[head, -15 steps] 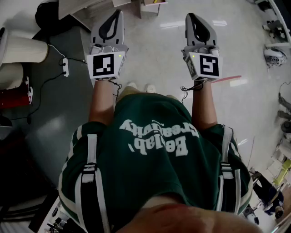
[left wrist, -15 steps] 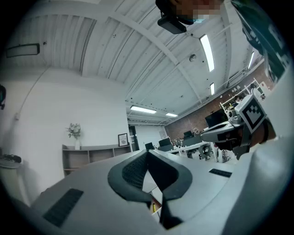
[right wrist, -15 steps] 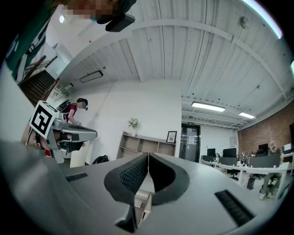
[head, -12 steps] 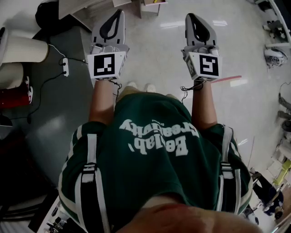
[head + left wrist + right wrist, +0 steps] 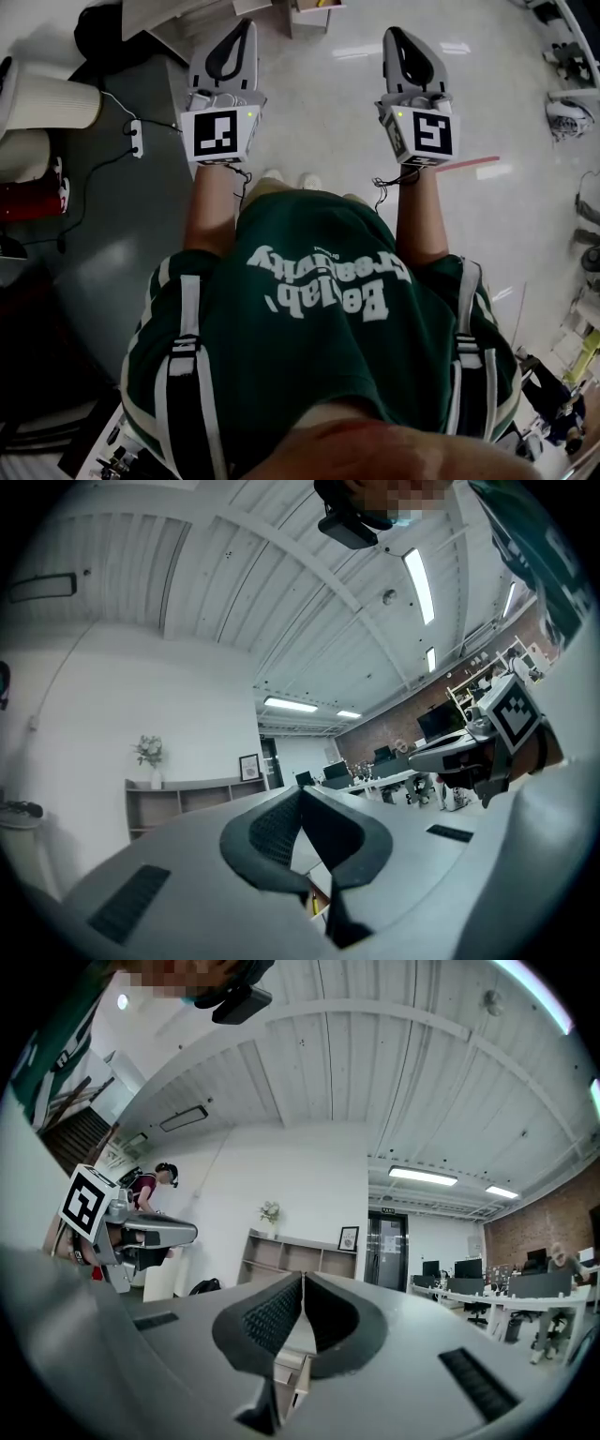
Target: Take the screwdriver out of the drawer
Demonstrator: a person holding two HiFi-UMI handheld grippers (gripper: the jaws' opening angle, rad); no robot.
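Note:
I stand with both grippers held out level over the pale floor. In the head view my left gripper (image 5: 246, 25) and right gripper (image 5: 391, 35) are side by side, apart, each with its jaws pressed together and nothing between them. The left gripper view shows its own left gripper (image 5: 302, 790) shut, and the right gripper view shows the right gripper (image 5: 302, 1278) shut too. A small wooden drawer unit (image 5: 314, 9) sits on the floor ahead, between the two. Under the left jaws a thin yellow thing (image 5: 313, 903) shows in the wooden unit (image 5: 323, 892); what it is I cannot tell.
A dark grey mat (image 5: 112, 244) lies at the left with a white power strip (image 5: 134, 139) and a white cylinder (image 5: 47, 101). A black bag (image 5: 103, 33) is at the back left. Shoes (image 5: 565, 116) and a red strip (image 5: 469, 162) lie right. An open shelf unit (image 5: 291, 1258) stands against the far wall.

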